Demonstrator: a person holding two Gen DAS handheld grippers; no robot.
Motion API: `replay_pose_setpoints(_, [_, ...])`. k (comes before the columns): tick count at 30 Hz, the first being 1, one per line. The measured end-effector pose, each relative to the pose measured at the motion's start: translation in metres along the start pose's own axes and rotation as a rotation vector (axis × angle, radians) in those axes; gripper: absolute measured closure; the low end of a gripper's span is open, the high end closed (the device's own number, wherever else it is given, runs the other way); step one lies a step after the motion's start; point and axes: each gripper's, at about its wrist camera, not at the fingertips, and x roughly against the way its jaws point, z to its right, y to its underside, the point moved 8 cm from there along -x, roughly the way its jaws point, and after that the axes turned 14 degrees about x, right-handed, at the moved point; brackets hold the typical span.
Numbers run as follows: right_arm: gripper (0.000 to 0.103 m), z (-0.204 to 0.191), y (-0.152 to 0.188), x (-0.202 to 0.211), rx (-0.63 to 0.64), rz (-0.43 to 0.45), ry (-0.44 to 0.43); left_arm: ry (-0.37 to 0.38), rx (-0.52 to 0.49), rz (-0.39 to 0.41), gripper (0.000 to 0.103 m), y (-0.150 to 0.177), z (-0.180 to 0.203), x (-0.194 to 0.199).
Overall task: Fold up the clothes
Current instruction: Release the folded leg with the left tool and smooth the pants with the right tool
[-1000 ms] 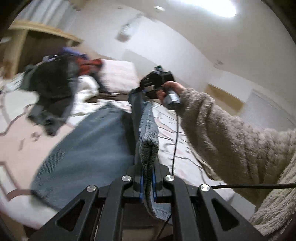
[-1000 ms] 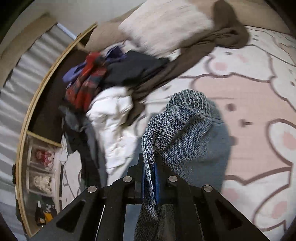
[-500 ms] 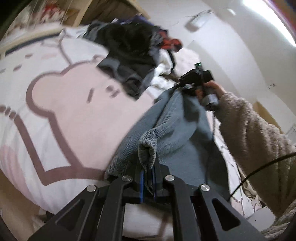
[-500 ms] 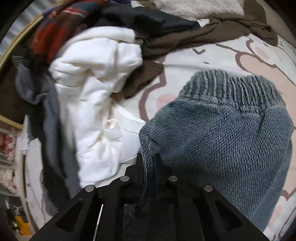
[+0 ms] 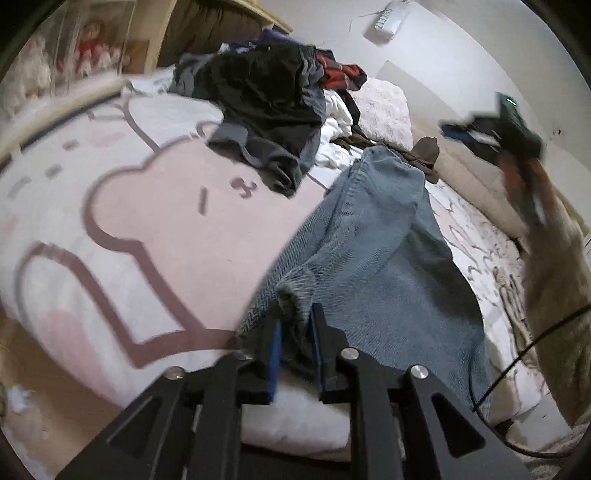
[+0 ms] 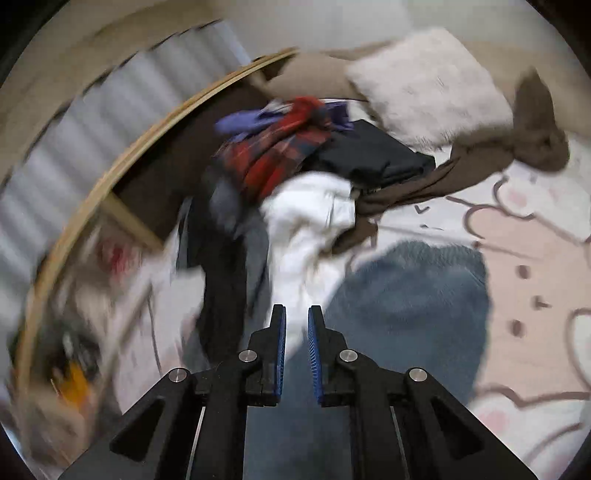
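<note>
Far left, behind a clear panel, a shelf [image 5: 88,51] holds what look like dolls, too blurred to tell apart. The bed cover [image 5: 110,229], white with big pink cartoon shapes, runs off the near edge. On its far side sits a heap of unfolded clothes [image 5: 266,99]: black and grey on top, a red plaid piece and something white half buried beneath, so no single garment shows whole.

In the middle the blue knitted garment [image 5: 369,251] lies flat on the bed, its gathered band toward the fluffy pillow [image 5: 384,107]. The near corner is bunched up between the pads of the left tool [image 5: 295,325], whose jaws are opening; the cloth sits loosely in the gap. The tool's own body hides the hem below.

To the right, the right tool [image 5: 491,136] hangs above the bed, smeared by motion. Seen from its own camera, its pads are drawn together to a narrow slit with nothing in it. A fuzzy beige sleeve [image 5: 554,258] trails behind it, cut off at the edge, with a black cable [image 5: 517,362] looping under it.

High on the wall, a white box [image 5: 388,18] carries a line of grey lettering that I can't read.
</note>
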Motion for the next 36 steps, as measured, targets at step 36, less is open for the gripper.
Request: replay_pose_setpoints(36, [0.091,-0.082,0.260,0.030,-0.069,-0.201,-0.122,-0.255,-0.284,-0.074,0.068,-0.140,0.100,-0.158])
